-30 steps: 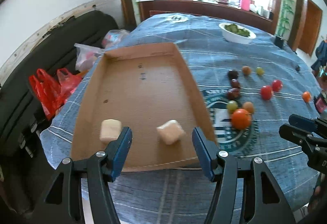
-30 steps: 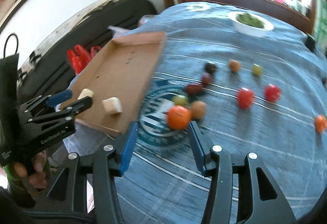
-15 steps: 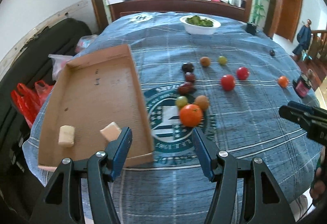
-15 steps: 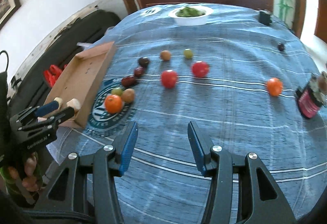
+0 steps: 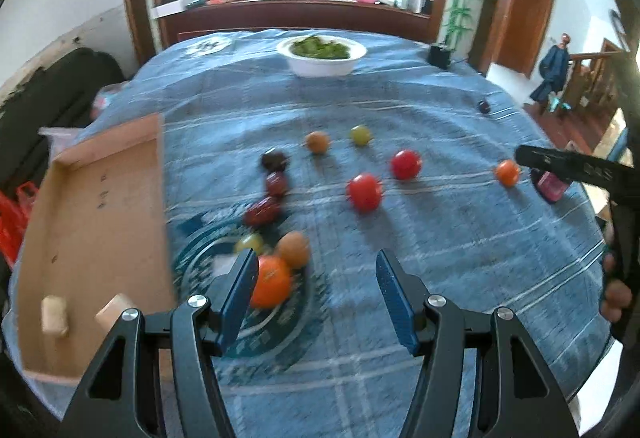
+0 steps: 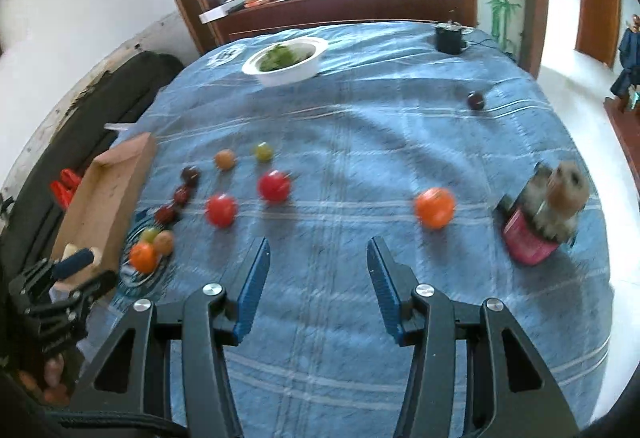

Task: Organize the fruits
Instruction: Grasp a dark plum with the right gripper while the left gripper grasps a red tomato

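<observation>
While both of my tools hang above the near edge of the worktop (image 6: 320,378), neither has anything in it: the left gripper (image 5: 316,294) has its jaws spread wide over bare blue cloth, and the right gripper (image 6: 316,286) is just as wide, touching nothing.

Nearest the left jaws sits an orange (image 5: 271,282), just beside the left blade but not between the two. A brownish fruit (image 5: 294,249) touches it from behind, with a small green one (image 5: 250,243) close by. I judge this tight cluster the easiest first pick, since it lies right next to the cardboard tray (image 5: 92,222), which I take to be where the fruit belongs. So far the tray holds only two pale blocks (image 5: 116,312) near its front wall; no fruit is in it, so the sorting looks barely begun.

Further out, three dark red fruits (image 5: 262,210) run in a line alongside the tray edge, then two red tomatoes (image 5: 364,192), well apart from the tray. On my right side a lone orange fruit (image 6: 435,208) lies near a pink jar (image 6: 528,242) with a blurred furry thing on top that I cannot identify. The spread suggests I work each side with its own hand.

Farthest off stands a white bowl (image 6: 288,72) of greens, and a single dark fruit (image 6: 476,101).
</observation>
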Demonstrator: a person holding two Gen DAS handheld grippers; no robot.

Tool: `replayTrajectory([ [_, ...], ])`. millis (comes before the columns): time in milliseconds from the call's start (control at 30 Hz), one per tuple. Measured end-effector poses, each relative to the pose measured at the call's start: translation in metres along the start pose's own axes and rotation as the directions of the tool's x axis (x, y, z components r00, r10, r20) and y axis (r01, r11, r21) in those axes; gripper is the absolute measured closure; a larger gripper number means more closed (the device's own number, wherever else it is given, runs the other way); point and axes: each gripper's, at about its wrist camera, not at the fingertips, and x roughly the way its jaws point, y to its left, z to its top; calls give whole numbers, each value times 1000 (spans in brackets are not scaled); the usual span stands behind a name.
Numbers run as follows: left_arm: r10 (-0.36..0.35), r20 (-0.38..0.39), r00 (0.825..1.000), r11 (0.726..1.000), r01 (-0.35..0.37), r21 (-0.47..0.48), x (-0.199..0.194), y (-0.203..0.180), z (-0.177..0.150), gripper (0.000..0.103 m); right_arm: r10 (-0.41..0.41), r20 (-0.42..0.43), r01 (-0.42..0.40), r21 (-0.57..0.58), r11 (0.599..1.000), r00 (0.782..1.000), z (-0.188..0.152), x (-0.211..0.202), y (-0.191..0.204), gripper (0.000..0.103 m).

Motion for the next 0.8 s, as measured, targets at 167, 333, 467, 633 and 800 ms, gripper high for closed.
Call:
replayTrajectory([
  [167,-13,-36,999,1000,13,-1,33,-16,23,42,-51,-24,52,49,997,998,35,20,-28,51],
  [333,-30,-89,996,1000,30,-5,66,-26,35,42,-140,-40,145,189,971,989,82,46,-62,51],
  [467,-41,-118,992,999,39,-23,82,-26,39,42,-278,-50,281,286,916,959,119,70,-91,51],
  [633,-52,-129,990,998,47,-41,96,-25,45,42,-398,-158,428,364,828,904,148,115,-128,51],
  [800,-78,-145,986,996,69,-64,110,-23,49,54,-409,-213,461,370,807,887,153,150,-145,51],
])
